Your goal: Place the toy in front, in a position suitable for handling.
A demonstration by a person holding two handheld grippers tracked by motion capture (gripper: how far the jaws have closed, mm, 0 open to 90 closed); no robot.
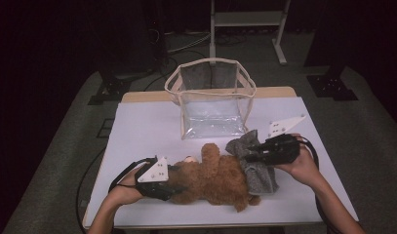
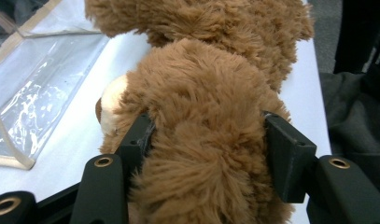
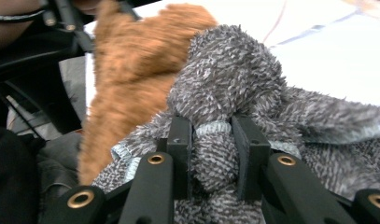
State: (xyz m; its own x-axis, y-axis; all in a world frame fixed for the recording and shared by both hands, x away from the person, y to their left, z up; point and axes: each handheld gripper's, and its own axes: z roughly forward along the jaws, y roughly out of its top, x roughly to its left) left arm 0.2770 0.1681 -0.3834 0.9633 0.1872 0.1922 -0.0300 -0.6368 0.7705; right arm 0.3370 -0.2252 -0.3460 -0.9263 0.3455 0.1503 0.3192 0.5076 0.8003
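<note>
A brown teddy bear (image 1: 213,175) lies on the white table (image 1: 147,126), near its front edge. My left gripper (image 1: 172,181) is shut on the bear's head (image 2: 201,140), with the plush squeezed between both jaws. A grey towel (image 1: 257,168) is draped over the bear's right end. My right gripper (image 1: 248,155) is shut on a bunched fold of that grey towel (image 3: 215,140), and the brown fur (image 3: 127,70) shows just behind the fold.
A clear plastic bag with a beige trim (image 1: 211,100) stands open at the back middle of the table; its wall (image 2: 33,93) is close to the bear's head. White frame legs (image 1: 247,24) stand on the floor beyond.
</note>
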